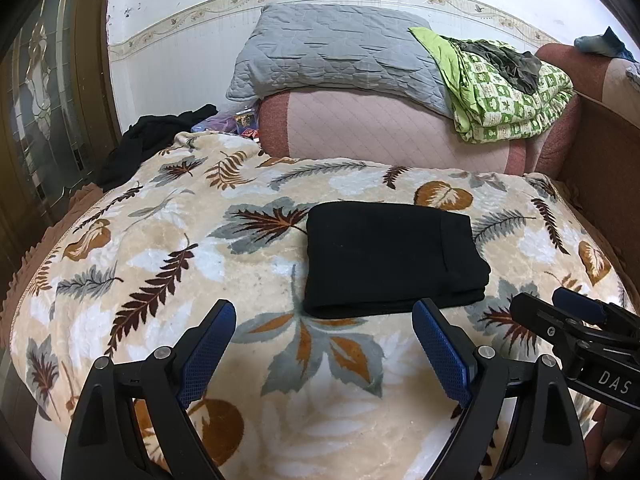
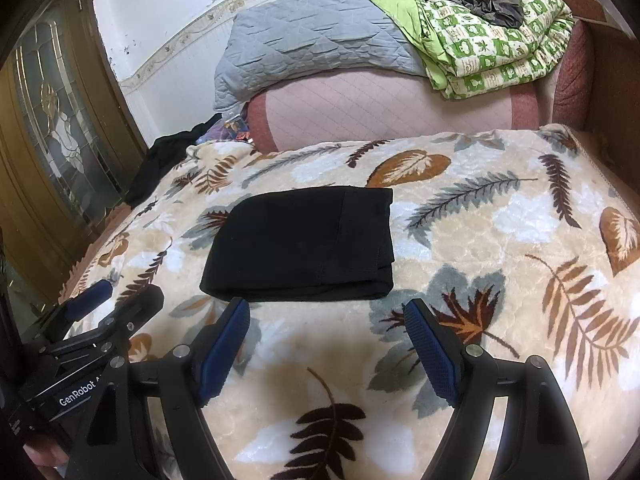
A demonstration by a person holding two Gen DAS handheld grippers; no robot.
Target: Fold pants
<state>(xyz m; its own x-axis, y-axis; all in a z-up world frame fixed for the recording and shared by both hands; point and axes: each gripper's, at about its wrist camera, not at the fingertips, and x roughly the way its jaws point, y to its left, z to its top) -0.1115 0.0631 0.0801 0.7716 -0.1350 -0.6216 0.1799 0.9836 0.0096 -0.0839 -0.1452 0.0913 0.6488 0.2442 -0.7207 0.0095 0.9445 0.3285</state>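
Observation:
The black pants lie folded into a compact rectangle on the leaf-patterned blanket; they also show in the right wrist view. My left gripper is open and empty, just in front of the pants' near edge. My right gripper is open and empty, also just short of the near edge. The right gripper shows at the right of the left wrist view. The left gripper shows at the left of the right wrist view.
Behind the blanket stand a pink cushion, a grey pillow and a green patterned quilt. A heap of black clothing lies at the far left by a glazed wooden door.

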